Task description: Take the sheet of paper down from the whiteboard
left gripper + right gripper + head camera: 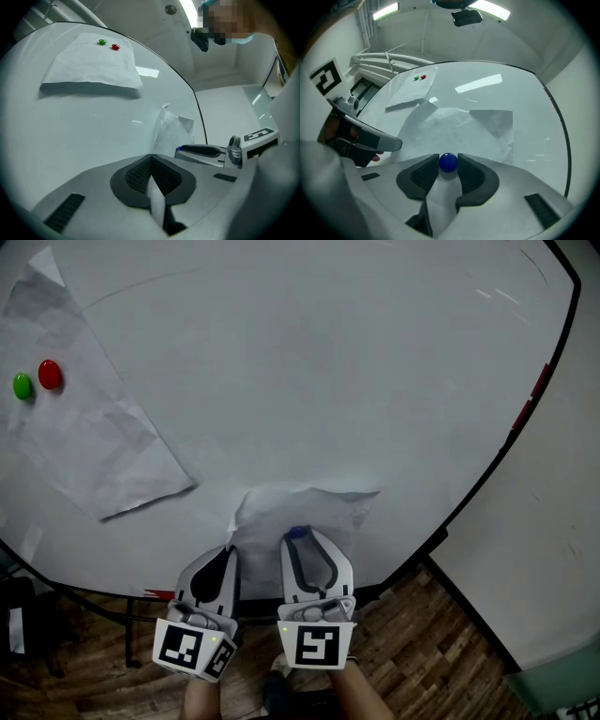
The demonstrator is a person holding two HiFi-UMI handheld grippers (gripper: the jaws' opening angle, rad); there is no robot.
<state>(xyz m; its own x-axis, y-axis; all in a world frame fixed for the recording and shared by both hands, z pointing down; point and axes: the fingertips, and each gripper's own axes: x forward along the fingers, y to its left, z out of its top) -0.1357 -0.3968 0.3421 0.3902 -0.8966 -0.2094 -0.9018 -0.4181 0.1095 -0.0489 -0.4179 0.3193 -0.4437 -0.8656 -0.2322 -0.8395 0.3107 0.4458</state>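
A crumpled white sheet of paper [305, 509] lies against the whiteboard [328, 362] near its lower edge. In the left gripper view, my left gripper [151, 158] is shut on the sheet's left edge, and a strip of paper [157, 201] runs between its pads. In the head view the left gripper [228, 554] sits at the sheet's lower left corner. My right gripper [300, 536] is just to its right, at the sheet's bottom edge. Its pads close on a round blue magnet [448, 162] that sits on the paper [459, 124].
A second, larger sheet [84, 427] hangs at the board's upper left under a green magnet [22, 385] and a red magnet [50, 374]. The board's dark frame [525, 418] curves down the right side. Wooden floor [422, 662] shows below.
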